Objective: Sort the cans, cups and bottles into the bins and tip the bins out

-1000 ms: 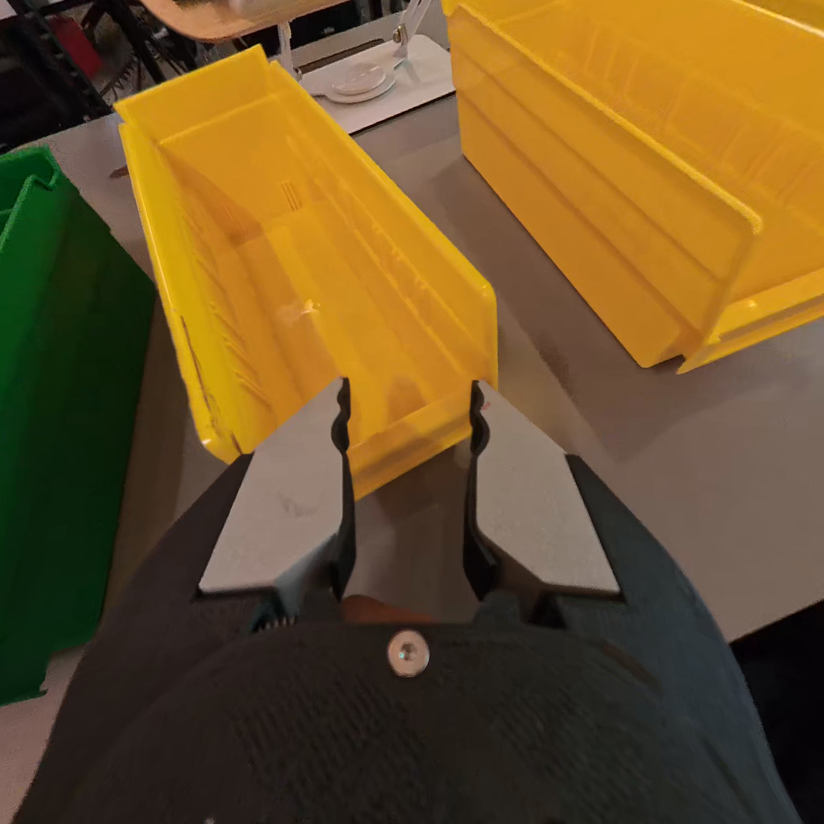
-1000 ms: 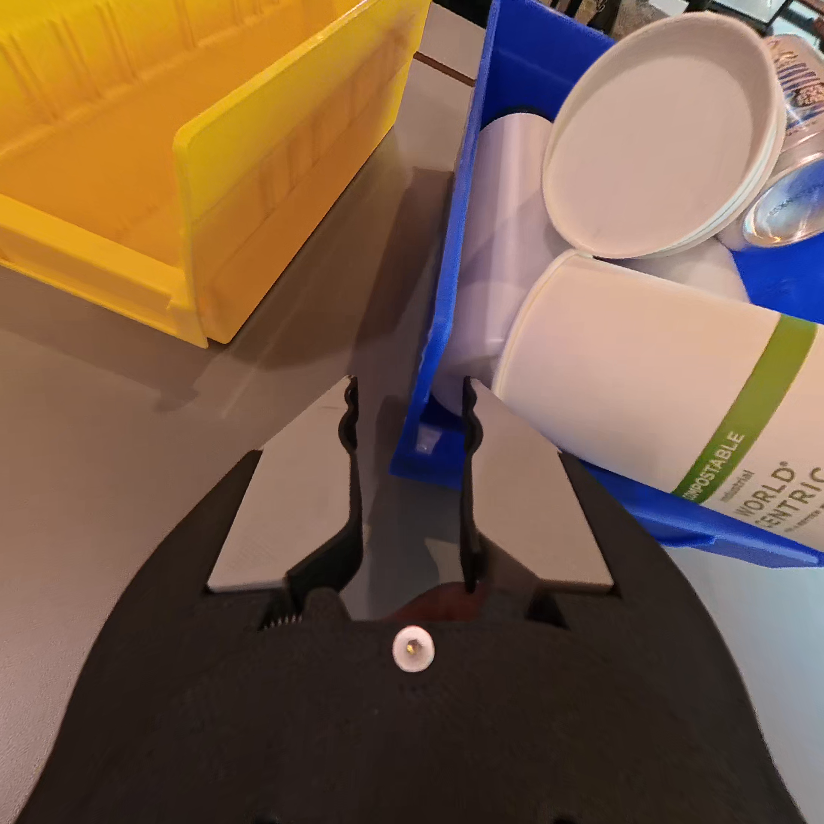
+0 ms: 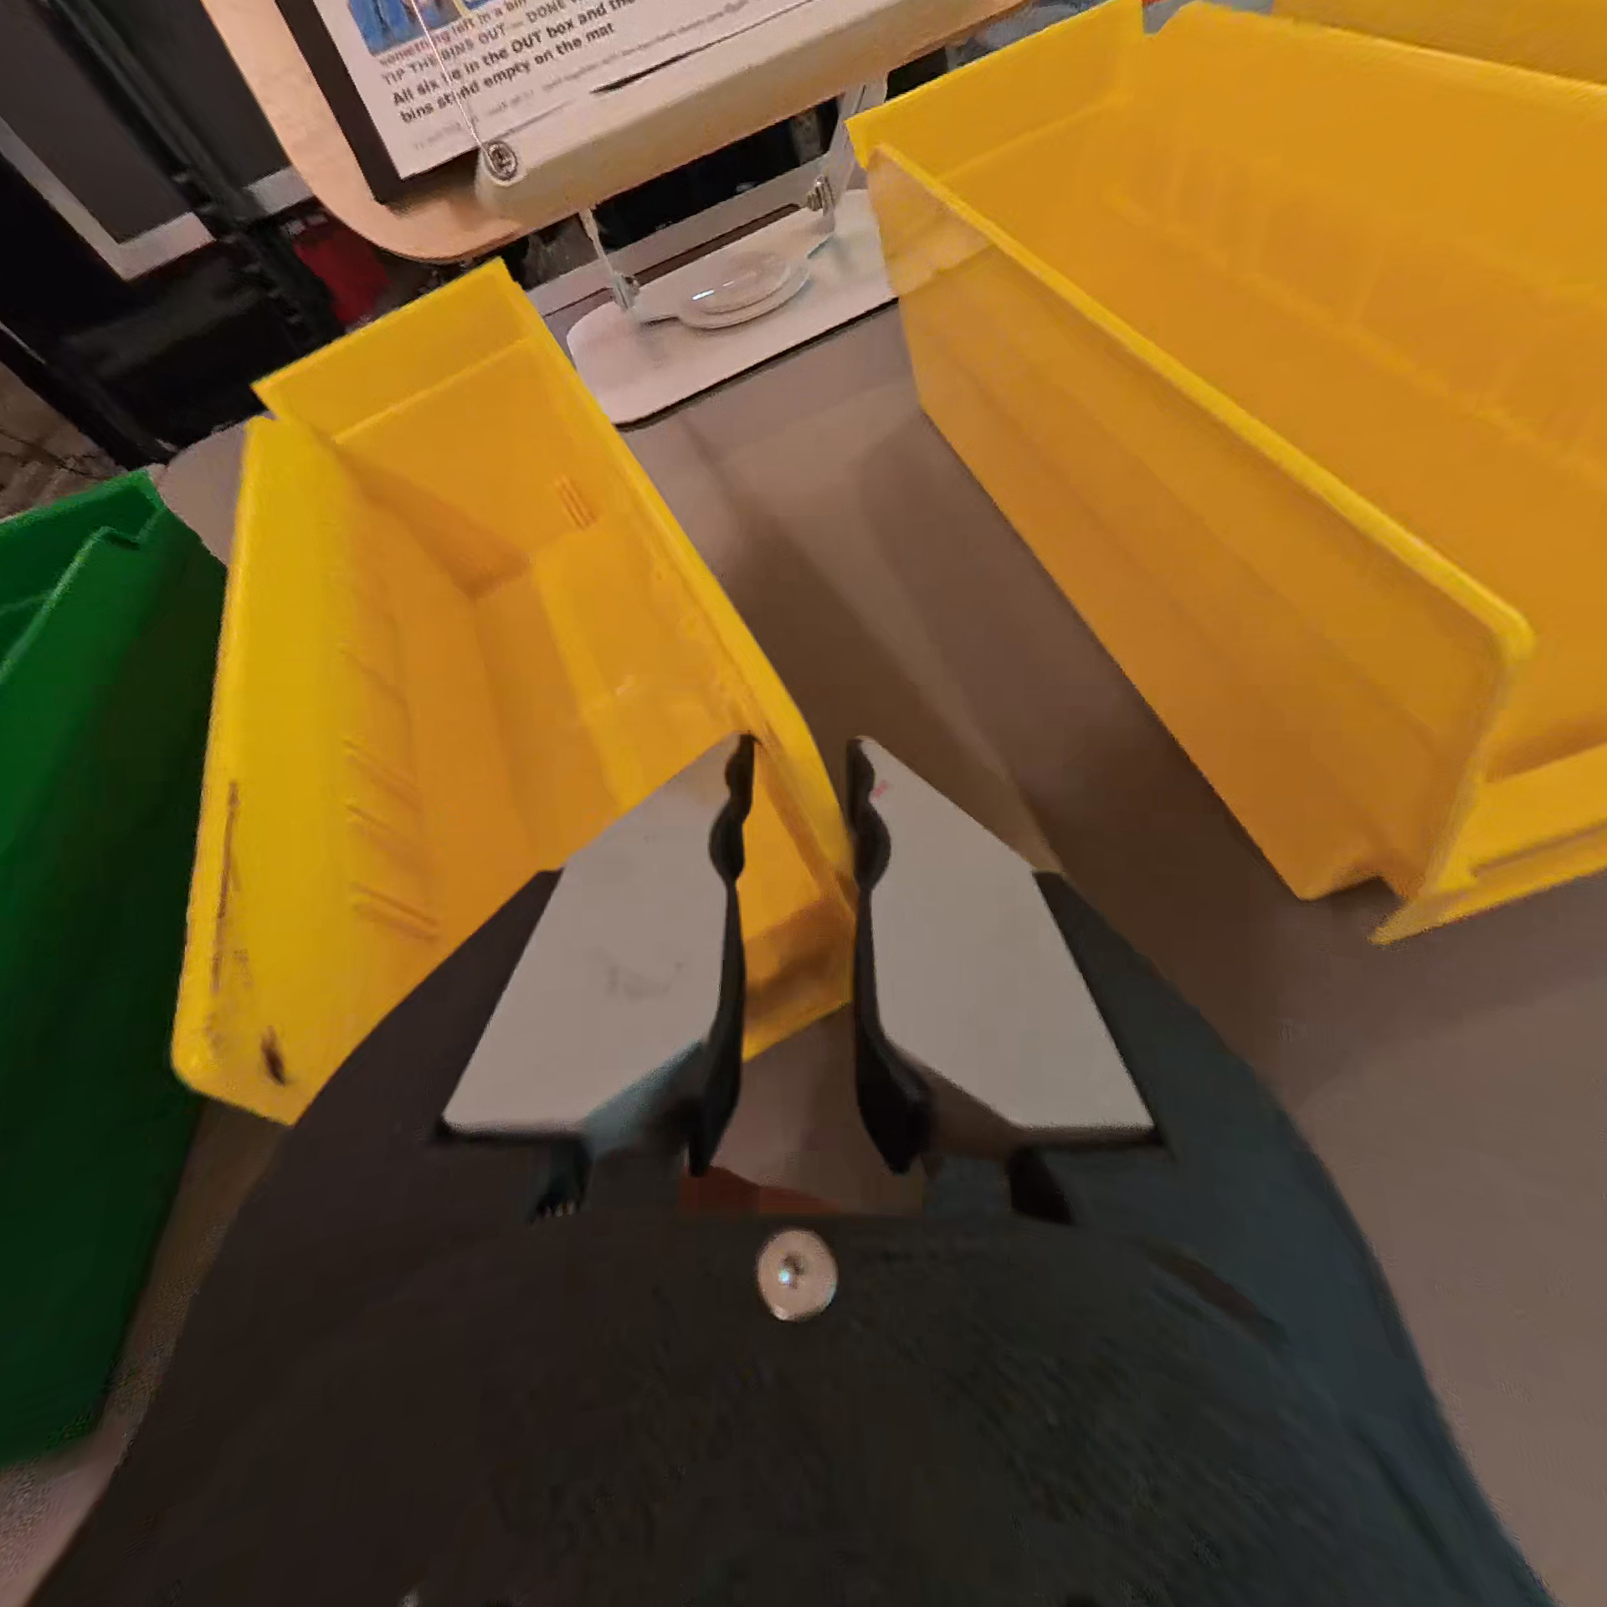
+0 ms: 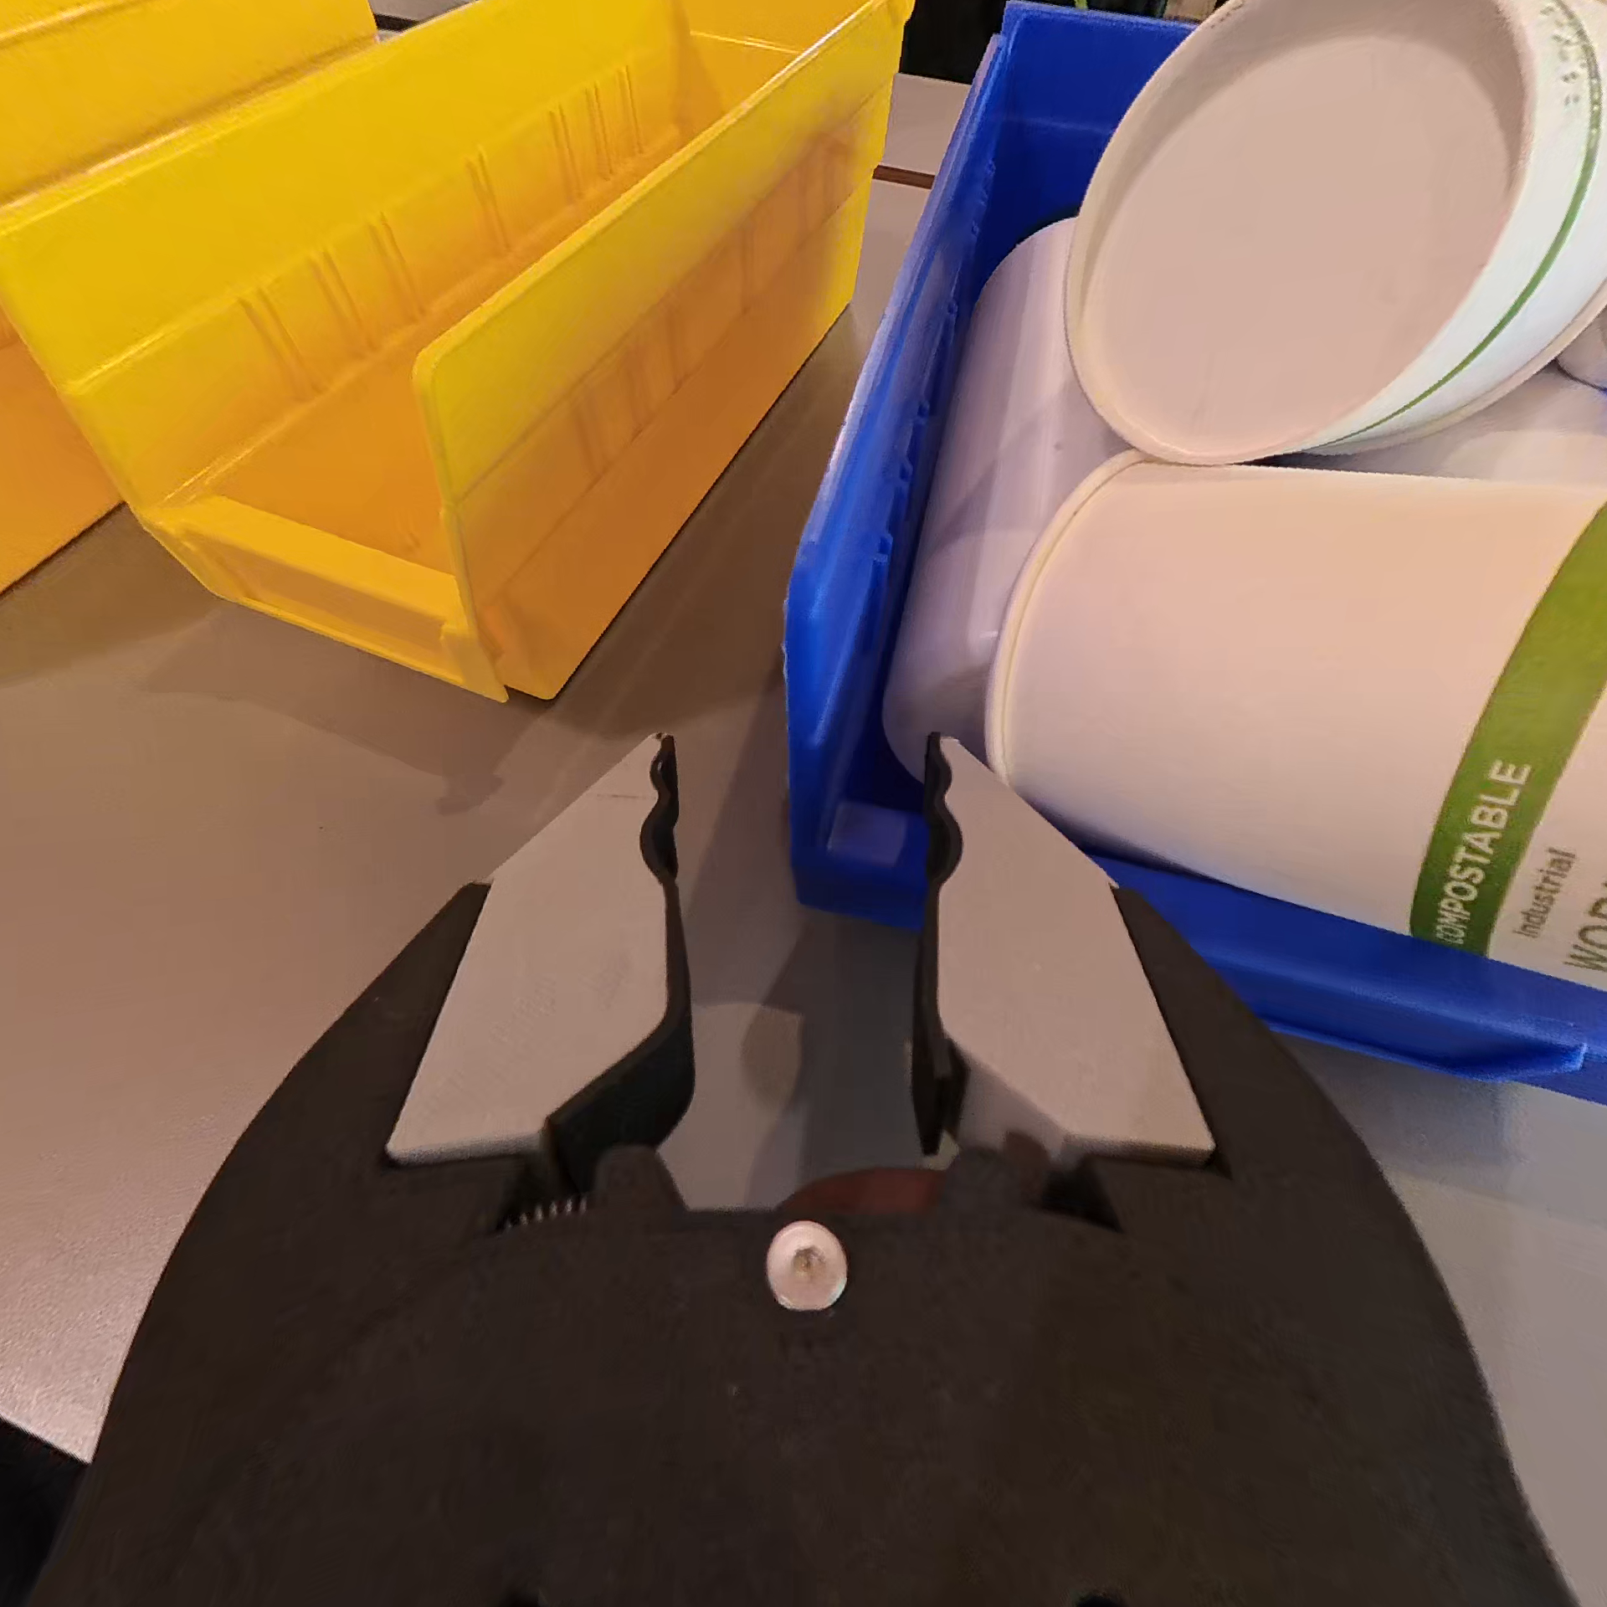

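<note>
My left gripper (image 3: 800,752) is shut on the right side wall of a small empty yellow bin (image 3: 435,696), near its front corner. One finger is inside the bin and one outside. My right gripper (image 4: 800,739) is open at the front left corner of a blue bin (image 4: 878,487). Its right finger is over the bin's inside and its left finger is outside the wall. The blue bin holds white paper cups: one with a green band lies along the front (image 4: 1304,678), one shows its base above (image 4: 1287,243), and one lies by the left wall (image 4: 1000,435).
A green bin (image 3: 87,870) stands left of the small yellow bin and a larger yellow bin (image 3: 1217,522) to its right. A white stand (image 3: 722,296) holding a printed board (image 3: 609,87) is behind them. An empty yellow bin (image 4: 539,435) sits left of the blue bin on the grey table (image 4: 217,870).
My left gripper has moved onto the small yellow bin's right wall and narrowed on it, and its view has tilted up. My right gripper has opened wider at the blue bin's corner.
</note>
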{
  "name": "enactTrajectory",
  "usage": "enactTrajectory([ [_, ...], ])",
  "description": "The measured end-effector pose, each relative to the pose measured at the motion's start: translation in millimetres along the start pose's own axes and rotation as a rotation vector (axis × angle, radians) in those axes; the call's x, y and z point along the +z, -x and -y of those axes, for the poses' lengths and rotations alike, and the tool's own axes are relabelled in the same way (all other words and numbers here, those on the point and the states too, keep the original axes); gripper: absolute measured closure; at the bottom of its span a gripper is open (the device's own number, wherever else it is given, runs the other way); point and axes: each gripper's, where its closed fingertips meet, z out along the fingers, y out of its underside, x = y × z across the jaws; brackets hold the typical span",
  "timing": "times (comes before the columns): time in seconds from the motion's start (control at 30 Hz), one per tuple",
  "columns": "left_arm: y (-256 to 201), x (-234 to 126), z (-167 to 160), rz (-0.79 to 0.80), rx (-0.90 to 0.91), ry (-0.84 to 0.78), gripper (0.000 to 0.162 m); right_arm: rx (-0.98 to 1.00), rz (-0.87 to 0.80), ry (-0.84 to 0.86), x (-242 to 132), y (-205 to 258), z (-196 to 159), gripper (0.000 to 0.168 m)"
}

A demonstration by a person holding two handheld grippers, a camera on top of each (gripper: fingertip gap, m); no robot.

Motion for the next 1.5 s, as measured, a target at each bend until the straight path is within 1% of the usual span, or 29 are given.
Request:
enactTrajectory([
  [0.03,-1,1,0,-0.019,0.004,-0.016,0.143,0.001,0.001,-0.001,0,0,0,0.113],
  [0.13,-2,-5,-2,-0.051,0.024,0.005,0.146,0.017,0.014,-0.006,-1,0,1,0.115],
  [0.23,-11,-8,-1,-0.078,0.004,-0.014,0.145,0.038,0.032,-0.014,-1,0,2,0.117],
  [0.27,-13,-10,-1,-0.083,-0.006,-0.010,0.138,0.043,0.038,-0.016,-2,0,2,0.117],
  [0.3,-16,-12,2,-0.091,-0.013,-0.011,0.119,0.047,0.042,-0.017,-2,0,2,0.117],
  [0.33,-18,-17,8,-0.088,-0.010,-0.025,0.108,0.050,0.046,-0.018,-2,0,2,0.117],
  [0.4,-26,-39,31,-0.077,0.038,-0.091,0.106,0.053,0.050,-0.020,-2,1,2,0.117],
  [0.47,-53,-71,56,-0.134,0.117,-0.160,0.101,0.052,0.050,-0.019,-2,1,2,0.116],
  [0.5,-75,-87,64,-0.195,0.164,-0.187,0.102,0.051,0.051,-0.019,-2,1,2,0.116],
  [0.57,-123,-107,68,-0.321,0.232,-0.200,0.102,0.050,0.053,-0.019,-2,1,2,0.116],
  [0.6,-145,-107,63,-0.363,0.270,-0.191,0.102,0.050,0.053,-0.019,-2,1,2,0.116],
  [0.63,-164,-101,57,-0.379,0.324,-0.169,0.102,0.050,0.053,-0.019,-2,1,2,0.115],
  [0.67,-177,-89,48,-0.362,0.384,-0.136,0.102,0.050,0.054,-0.019,-2,1,2,0.115],
  [0.73,-192,-54,27,-0.307,0.493,-0.025,0.105,0.049,0.056,-0.019,-2,2,2,0.114],
  [0.77,-194,-37,18,-0.284,0.522,0.036,0.109,0.049,0.057,-0.019,-2,2,2,0.113],
  [0.83,-193,-6,10,-0.250,0.526,0.110,0.119,0.050,0.058,-0.021,-3,2,2,0.113],
  [0.87,-186,6,14,-0.207,0.521,0.109,0.122,0.052,0.059,-0.022,-3,2,2,0.113],
  [0.9,-180,16,16,-0.188,0.505,0.137,0.124,0.055,0.061,-0.023,-3,2,2,0.113],
  [0.93,-177,23,17,-0.189,0.488,0.168,0.123,0.059,0.067,-0.023,-3,2,2,0.113],
  [0.97,-178,26,19,-0.214,0.470,0.184,0.122,0.065,0.074,-0.024,-3,3,2,0.113],
  [1.0,-181,25,23,-0.245,0.451,0.183,0.116,0.073,0.081,-0.027,-4,3,3,0.114],
  [1.03,-183,21,30,-0.259,0.432,0.161,0.110,0.081,0.088,-0.030,-4,3,3,0.115],
  [1.1,-192,8,49,-0.273,0.415,0.095,0.103,0.099,0.104,-0.035,-5,3,4,0.116],
  [1.2,-218,-12,71,-0.305,0.448,0.005,0.088,0.122,0.120,-0.042,-5,2,4,0.119],
  [1.23,-228,-16,75,-0.326,0.464,-0.008,0.087,0.123,0.122,-0.042,-5,2,5,0.119],
  [1.27,-238,-17,79,-0.346,0.475,-0.014,0.093,0.121,0.121,-0.042,-5,2,4,0.119],
  [1.3,-247,-17,83,-0.367,0.482,-0.019,0.102,0.117,0.118,-0.041,-5,2,4,0.119],
  [1.43,-261,-7,95,-0.350,0.492,0.003,0.100,0.083,0.096,-0.032,-4,3,3,0.116],
  [1.5,-268,-16,98,-0.376,0.489,-0.028,0.100,0.071,0.088,-0.029,-4,4,3,0.114],
])
